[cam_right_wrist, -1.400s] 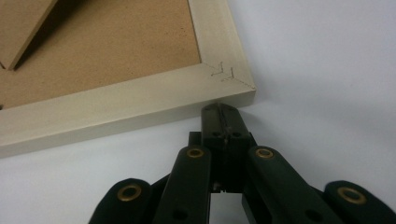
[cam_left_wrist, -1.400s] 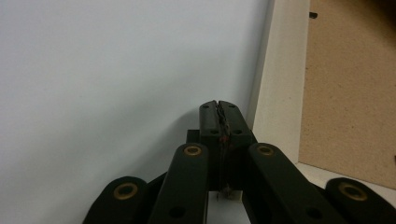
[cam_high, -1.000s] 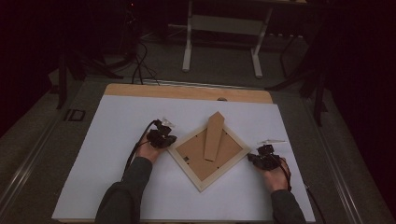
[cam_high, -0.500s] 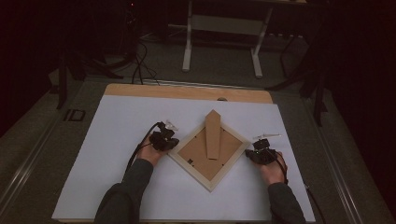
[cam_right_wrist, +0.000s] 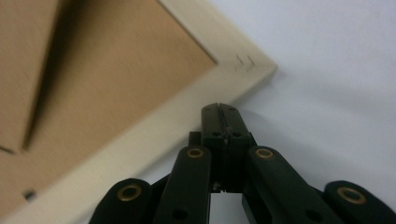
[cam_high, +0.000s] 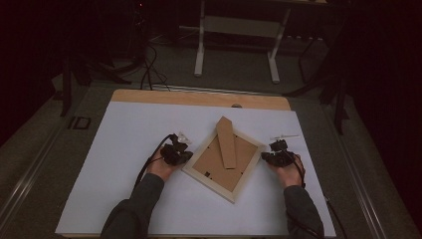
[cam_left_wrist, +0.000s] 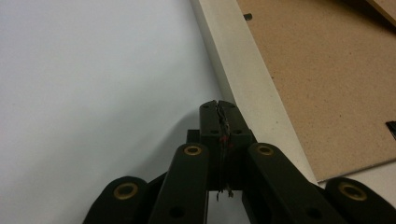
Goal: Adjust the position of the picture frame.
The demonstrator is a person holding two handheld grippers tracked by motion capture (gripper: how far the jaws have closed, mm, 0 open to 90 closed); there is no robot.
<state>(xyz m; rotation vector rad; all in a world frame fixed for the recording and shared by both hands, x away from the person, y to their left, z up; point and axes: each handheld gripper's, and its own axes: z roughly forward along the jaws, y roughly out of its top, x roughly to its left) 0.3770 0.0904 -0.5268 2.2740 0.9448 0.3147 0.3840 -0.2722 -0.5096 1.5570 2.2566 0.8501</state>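
From the high view, a picture frame (cam_high: 225,158) lies face down and turned cornerwise on the white desk (cam_high: 124,129), its brown backing board up and its stand strut (cam_high: 227,142) pointing toward the far edge. The left claw (cam_high: 185,155) sits at the frame's left edge, the right claw (cam_high: 264,157) at its right edge, one hand behind each.

In the left gripper view, the left claw (cam_left_wrist: 219,105) is pressed together with nothing between its jaws. Its tips lie at the outer side of the frame's pale wooden rail (cam_left_wrist: 243,79); whether they touch it I cannot tell.

In the right gripper view, the right claw (cam_right_wrist: 219,108) is likewise pressed shut and holds nothing, its tips against or just beside the rail (cam_right_wrist: 187,112) near the frame's corner (cam_right_wrist: 261,70).
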